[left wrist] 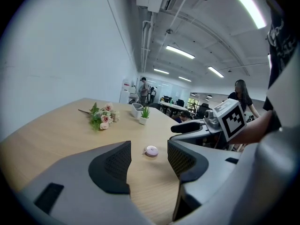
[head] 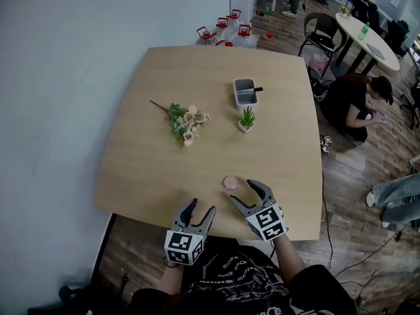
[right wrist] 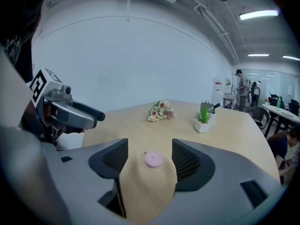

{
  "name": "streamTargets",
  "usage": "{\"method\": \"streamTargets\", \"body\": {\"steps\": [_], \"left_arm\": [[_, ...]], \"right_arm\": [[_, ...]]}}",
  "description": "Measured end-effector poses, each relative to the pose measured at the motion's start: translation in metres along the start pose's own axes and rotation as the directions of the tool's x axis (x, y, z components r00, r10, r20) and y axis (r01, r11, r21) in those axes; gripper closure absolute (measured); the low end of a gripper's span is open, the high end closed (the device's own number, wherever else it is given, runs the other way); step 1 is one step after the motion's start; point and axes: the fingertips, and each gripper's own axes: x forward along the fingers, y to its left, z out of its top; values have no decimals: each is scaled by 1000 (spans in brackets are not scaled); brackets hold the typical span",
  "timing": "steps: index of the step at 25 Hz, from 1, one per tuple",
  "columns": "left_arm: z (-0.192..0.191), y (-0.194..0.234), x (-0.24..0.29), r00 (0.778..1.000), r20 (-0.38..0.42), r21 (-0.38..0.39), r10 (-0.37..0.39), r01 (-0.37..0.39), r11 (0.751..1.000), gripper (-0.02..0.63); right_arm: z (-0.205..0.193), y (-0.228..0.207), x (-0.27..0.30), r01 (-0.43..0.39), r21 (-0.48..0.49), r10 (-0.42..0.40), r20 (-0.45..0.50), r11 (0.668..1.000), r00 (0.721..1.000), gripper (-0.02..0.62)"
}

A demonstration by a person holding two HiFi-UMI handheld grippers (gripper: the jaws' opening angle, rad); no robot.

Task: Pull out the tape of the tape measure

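**Head view.** A light wooden bench with rounded corners [head: 138,176] carries all items. The left gripper [head: 202,207] and the right gripper [head: 242,192] are both held over the near edge of the bench, side by side and apart from each other. A small round pink tape measure [head: 230,182] lies flat on the bench just ahead of the right gripper, beside its left jaw tip and ahead and to the right of the left gripper. No tape can be seen drawn out of it. Well beyond both grippers lie a bouquet of pale pink artificial roses with green leaves [head: 186,122], a small green plant in a white square pot [head: 247,120] and a grey rectangular container [head: 245,92].

**Left gripper view.** The jaws stand apart with only bare bench between them. The tape measure [left wrist: 151,150] lies beyond the jaw tips, on the line of the gap, and is not touched. The right gripper shows to the right, beyond the right-hand jaw.

**Right gripper view.** The jaws stand apart. The tape measure [right wrist: 153,159] lies on the bench in the gap near the jaw tips, clear of both pads. The left gripper shows to the left. The bouquet and the potted plant lie far ahead.
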Motion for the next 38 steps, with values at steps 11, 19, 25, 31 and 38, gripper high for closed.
{"method": "streamTargets", "body": {"steps": [11, 19, 25, 31, 38], "left_arm": [[7, 34, -3, 999, -17, -21, 45, -46, 999, 358], [-3, 51, -12, 996, -45, -35, 82, -83, 996, 359], [-4, 57, -13, 995, -49, -37, 86, -88, 995, 359], [-2, 50, -4, 998, -50, -18, 31, -32, 999, 359], [7, 41, 8, 999, -37, -3, -30, 30, 1000, 359]], "right_arm": [[-36, -4, 63, -121, -111, 92, -237, 986, 967, 287], [-59, -1, 86, -174, -103, 132, -330, 979, 935, 287], [-59, -8, 90, -149, -70, 119, -327, 986, 938, 368], [-51, -8, 88, -105, 22, 107, -307, 994, 946, 370], [-16, -4, 62, -91, 75, 106, -249, 993, 963, 370]]}}
